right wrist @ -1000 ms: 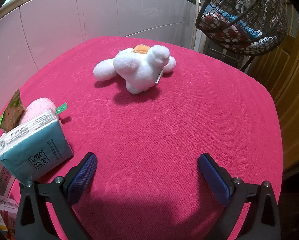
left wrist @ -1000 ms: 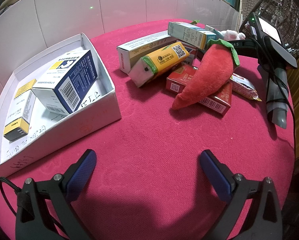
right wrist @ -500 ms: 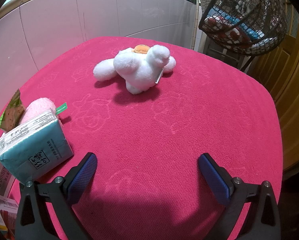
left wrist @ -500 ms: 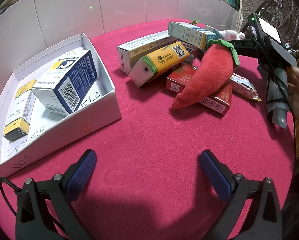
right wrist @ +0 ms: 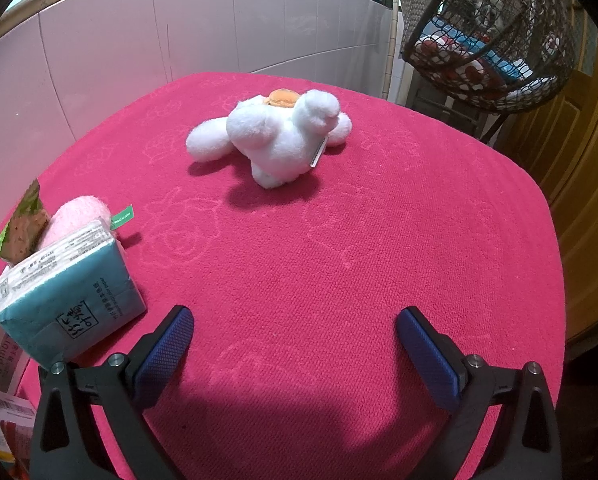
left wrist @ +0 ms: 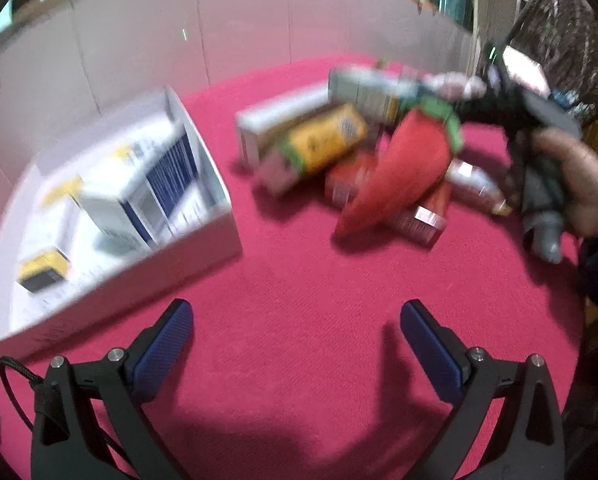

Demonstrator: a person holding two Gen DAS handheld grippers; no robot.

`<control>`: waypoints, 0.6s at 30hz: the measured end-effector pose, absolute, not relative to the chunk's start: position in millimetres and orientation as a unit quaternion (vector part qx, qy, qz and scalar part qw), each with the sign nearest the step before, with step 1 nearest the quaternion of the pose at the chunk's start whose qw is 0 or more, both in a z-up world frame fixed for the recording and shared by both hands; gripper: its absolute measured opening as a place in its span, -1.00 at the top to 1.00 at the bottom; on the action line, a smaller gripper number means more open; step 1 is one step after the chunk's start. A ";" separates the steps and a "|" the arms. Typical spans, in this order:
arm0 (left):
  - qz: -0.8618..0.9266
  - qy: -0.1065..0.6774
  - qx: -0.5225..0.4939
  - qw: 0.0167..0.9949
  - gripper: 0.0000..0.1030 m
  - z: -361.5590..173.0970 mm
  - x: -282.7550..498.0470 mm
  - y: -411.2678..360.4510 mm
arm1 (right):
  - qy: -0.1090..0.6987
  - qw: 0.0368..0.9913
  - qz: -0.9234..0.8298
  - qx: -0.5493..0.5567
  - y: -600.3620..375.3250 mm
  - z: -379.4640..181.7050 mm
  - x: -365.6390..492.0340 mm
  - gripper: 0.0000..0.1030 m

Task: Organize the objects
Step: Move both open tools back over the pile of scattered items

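The left wrist view is blurred. My left gripper (left wrist: pixel 297 332) is open and empty over the red cloth. A white tray (left wrist: pixel 203 240) at left holds a blue and white box (left wrist: pixel 151 196) and a yellow and black box (left wrist: pixel 43 272). A pile beyond holds a red plush chilli (left wrist: pixel 399 172), a yellow box (left wrist: pixel 323 144), a white box (left wrist: pixel 275 120) and red boxes (left wrist: pixel 415 216). My right gripper (right wrist: pixel 295 332) is open and empty; its handle, held by a hand (left wrist: pixel 579 184), shows at right. A white plush toy (right wrist: pixel 275 136) lies ahead of it.
A teal tissue pack (right wrist: pixel 67 300), a pink plush (right wrist: pixel 79 220) and a snack packet (right wrist: pixel 23 224) lie at the right wrist view's left. A wire basket (right wrist: pixel 491 40) hangs beyond the table's far right. A tiled wall (right wrist: pixel 179 40) backs the table. The table edge (right wrist: pixel 555 240) curves at right.
The left wrist view has gone blurred and shifted slightly, so my left gripper is moving. A hand has closed around the right gripper's handle. The right wrist view is unchanged.
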State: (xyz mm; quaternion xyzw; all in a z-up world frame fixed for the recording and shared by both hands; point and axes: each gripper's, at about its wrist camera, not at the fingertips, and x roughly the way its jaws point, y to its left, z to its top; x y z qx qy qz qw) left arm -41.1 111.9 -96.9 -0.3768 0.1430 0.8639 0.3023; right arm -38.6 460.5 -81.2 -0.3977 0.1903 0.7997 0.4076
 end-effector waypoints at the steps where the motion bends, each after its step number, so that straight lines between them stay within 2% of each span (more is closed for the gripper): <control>1: 0.871 0.127 -0.360 0.308 -1.00 -86.9 -36.5 108.2 | 0.184 0.396 0.804 -0.402 460.5 -80.7 -38.4 -1.00; 5: 0.888 0.064 -0.302 0.340 -1.00 -43.1 -25.0 93.2 | 0.202 0.349 0.837 -0.371 463.1 -68.8 -21.8 -1.00; 9: 0.885 0.063 -0.262 0.380 -1.00 -16.3 -19.0 98.0 | 0.192 0.315 0.908 -0.197 447.9 -4.9 43.7 -1.00; 11: 0.869 0.066 -0.262 0.414 -1.00 -9.1 -21.5 113.1 | 0.180 0.297 0.931 -0.111 439.1 38.1 78.7 -1.00; 14: 0.852 0.080 -0.276 0.438 -1.00 -4.8 -19.6 136.9 | 0.205 0.281 0.938 -0.012 437.2 79.9 119.3 -1.00; 16: 0.861 0.111 -0.281 0.409 -1.00 -5.0 -13.0 156.8 | 0.246 0.279 0.927 0.052 443.0 99.4 146.6 -1.00; 18: 0.874 0.141 -0.279 0.373 -1.00 -8.6 -12.2 171.8 | 0.244 0.287 0.924 0.069 446.1 119.1 156.2 -1.00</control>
